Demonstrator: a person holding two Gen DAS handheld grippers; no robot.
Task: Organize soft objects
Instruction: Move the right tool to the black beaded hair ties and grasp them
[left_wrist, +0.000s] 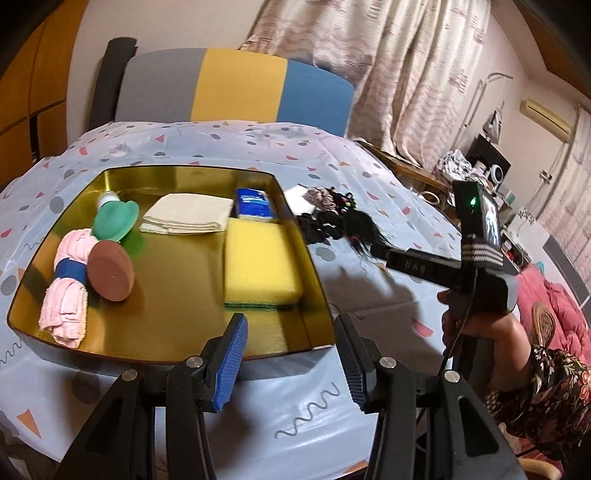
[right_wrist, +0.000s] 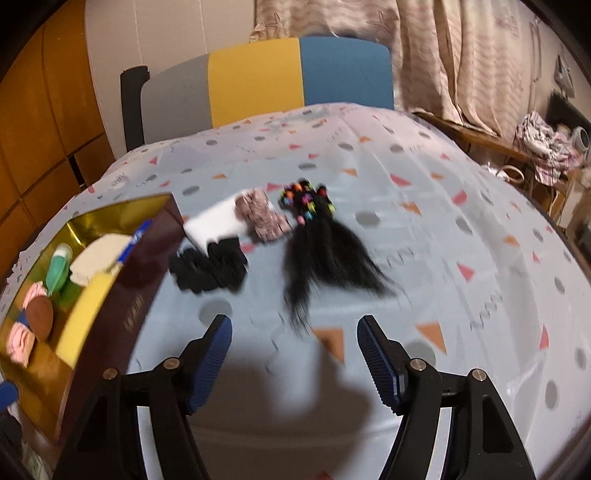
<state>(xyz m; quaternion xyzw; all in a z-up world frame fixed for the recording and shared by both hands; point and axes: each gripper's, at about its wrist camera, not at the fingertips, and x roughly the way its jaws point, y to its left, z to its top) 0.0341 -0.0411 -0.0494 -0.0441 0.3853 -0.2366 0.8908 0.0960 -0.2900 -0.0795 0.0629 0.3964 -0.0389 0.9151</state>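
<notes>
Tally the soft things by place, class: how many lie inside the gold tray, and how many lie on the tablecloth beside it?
Inside the gold tray: 6
On the tablecloth beside it: 4
Total: 10

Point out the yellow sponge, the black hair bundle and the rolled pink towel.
yellow sponge (left_wrist: 260, 254), left wrist view, top face.
black hair bundle (right_wrist: 325, 254), right wrist view, mid strands.
rolled pink towel (left_wrist: 66, 302), left wrist view, lower half.

My left cam looks down over the gold box (left_wrist: 48, 325), close. My right cam looks down at the tablecloth (right_wrist: 461, 258) beside it. Both see the box & chair (left_wrist: 240, 88).
</notes>
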